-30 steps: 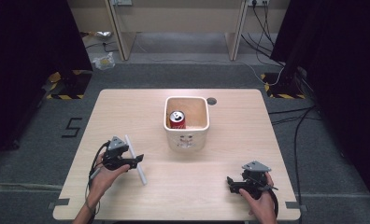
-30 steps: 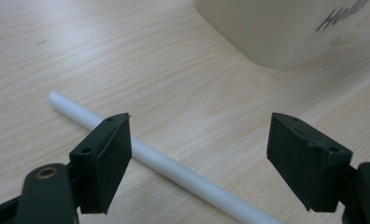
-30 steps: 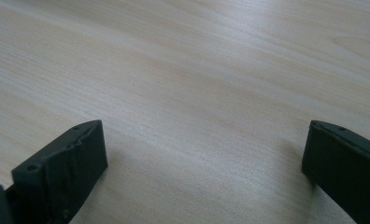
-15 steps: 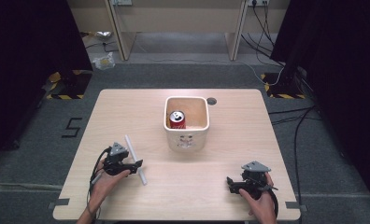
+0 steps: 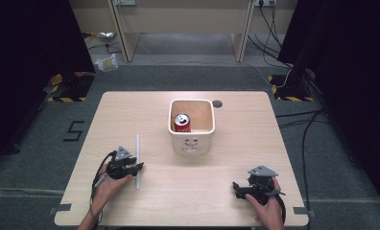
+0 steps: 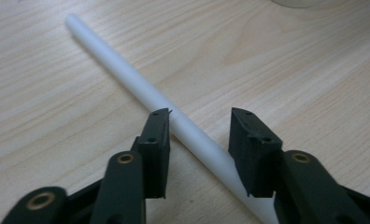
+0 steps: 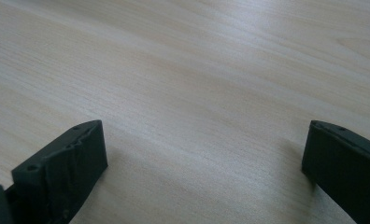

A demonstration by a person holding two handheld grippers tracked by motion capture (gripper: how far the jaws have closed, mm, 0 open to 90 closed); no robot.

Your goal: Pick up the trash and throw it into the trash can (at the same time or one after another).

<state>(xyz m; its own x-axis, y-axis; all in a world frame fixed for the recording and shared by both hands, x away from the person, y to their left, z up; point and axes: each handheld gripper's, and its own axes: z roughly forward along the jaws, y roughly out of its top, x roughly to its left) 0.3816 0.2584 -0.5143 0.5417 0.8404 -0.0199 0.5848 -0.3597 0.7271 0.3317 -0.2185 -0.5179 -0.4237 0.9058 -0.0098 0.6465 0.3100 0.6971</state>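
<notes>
Since a second ago our left gripper (image 5: pixel 136 166) has slid toward the near edge of the table (image 5: pixel 236 158), and its parted jaws now straddle the white tube (image 6: pixel 141 88), which lies flat at the near left, well apart from the white bin (image 5: pixel 192 143) holding a red can (image 5: pixel 182 123). We judge the grasp is next: we should centre the tube between the jaws, which cross it at a slant, and close gently so it does not roll. Our right gripper (image 5: pixel 237 188) rests at the near right, released and empty.
</notes>
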